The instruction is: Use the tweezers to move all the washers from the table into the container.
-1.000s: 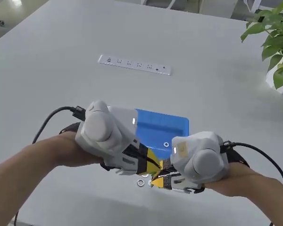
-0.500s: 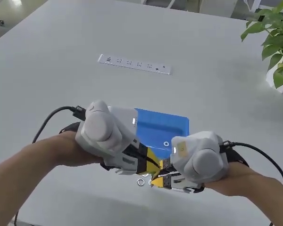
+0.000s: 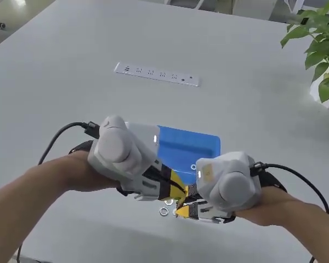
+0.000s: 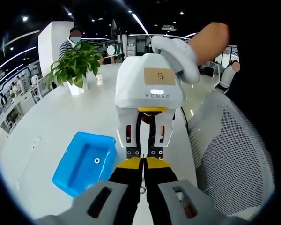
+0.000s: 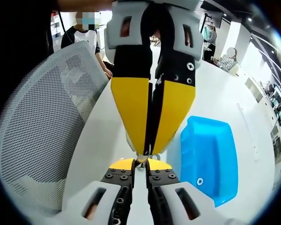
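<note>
My two grippers meet tip to tip just above the white table near its front edge. The left gripper (image 3: 182, 190) reaches in from the left and the right gripper (image 3: 178, 211) from the right. Both stand shut: the left gripper (image 4: 143, 160) (image 5: 144, 152) with yellow jaws pressed together, the right gripper (image 5: 146, 165) (image 4: 144, 152) likewise. A tiny metallic bit shows where the tips meet; I cannot tell what it is. Two washers (image 3: 163, 212) lie on the table below the tips. The blue container (image 3: 189, 145) (image 4: 84, 161) (image 5: 208, 157) sits just beyond, holding one washer (image 3: 193, 167) (image 4: 97, 161) (image 5: 199, 181).
A white power strip (image 3: 156, 75) lies farther back on the table. A potted plant (image 3: 318, 49) stands at the right edge. A mesh chair (image 4: 229, 154) (image 5: 42, 117) is by the table's front edge, and people stand in the background.
The right gripper has edged slightly to the left; everything else stays as it was.
</note>
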`<state>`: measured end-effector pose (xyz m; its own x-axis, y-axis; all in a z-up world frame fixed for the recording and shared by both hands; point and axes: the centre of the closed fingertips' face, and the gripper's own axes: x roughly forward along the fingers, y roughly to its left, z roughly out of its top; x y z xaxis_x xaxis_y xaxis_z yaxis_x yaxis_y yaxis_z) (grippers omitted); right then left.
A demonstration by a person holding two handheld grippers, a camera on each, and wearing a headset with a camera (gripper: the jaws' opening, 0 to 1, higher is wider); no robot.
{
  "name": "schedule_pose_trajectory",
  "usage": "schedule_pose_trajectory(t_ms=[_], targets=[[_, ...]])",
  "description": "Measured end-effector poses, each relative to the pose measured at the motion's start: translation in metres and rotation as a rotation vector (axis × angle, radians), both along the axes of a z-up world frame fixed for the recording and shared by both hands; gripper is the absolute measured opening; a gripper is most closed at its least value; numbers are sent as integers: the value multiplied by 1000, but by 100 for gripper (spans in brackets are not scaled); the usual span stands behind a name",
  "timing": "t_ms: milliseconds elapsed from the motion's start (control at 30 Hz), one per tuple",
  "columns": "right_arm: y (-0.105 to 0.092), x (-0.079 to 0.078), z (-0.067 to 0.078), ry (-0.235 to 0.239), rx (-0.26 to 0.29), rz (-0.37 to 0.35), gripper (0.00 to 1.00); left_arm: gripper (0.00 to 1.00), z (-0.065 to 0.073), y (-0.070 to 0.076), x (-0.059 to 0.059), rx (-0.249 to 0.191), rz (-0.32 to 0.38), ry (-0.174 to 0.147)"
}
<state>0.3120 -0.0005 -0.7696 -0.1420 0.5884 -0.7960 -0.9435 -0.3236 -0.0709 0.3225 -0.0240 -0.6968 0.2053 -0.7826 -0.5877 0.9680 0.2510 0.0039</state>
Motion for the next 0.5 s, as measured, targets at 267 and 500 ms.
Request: schedule_pose_trajectory(t_ms=[267,500], targets=[[1,2,5,22,21,-22,10,4,0,-1,1,-1,-2,-5],[1,-1,3,38,20,-32,8,4,-1,-1,0,-5,-6,2]])
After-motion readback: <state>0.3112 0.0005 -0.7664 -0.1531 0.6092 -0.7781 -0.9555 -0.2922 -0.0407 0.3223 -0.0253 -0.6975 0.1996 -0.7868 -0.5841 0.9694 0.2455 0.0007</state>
